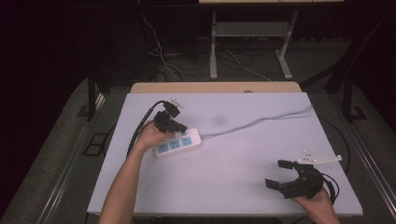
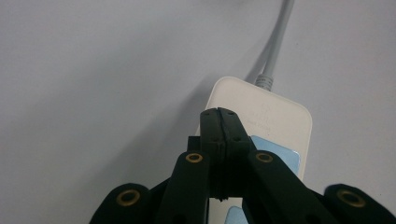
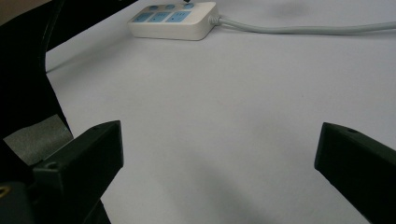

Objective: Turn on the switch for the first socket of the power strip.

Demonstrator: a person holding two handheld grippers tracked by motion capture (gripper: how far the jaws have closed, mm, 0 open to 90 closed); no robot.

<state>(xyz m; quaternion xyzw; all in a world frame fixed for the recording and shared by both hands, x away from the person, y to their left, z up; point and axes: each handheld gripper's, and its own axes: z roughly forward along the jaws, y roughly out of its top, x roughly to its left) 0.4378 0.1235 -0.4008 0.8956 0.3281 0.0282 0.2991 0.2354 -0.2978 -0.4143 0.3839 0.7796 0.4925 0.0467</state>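
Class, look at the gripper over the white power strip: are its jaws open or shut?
Shut: the left gripper shows both black jaws pressed together above the white power strip.

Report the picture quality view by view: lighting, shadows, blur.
High view: table evenly lit, surroundings nearly black, a faint smudge-like shadow near the cable. Left gripper view: the shut left gripper is sharp, the power strip casts a soft shadow leftward, its print too faint to read. Right gripper view: the open right gripper is dark and slightly soft; strip sharper.
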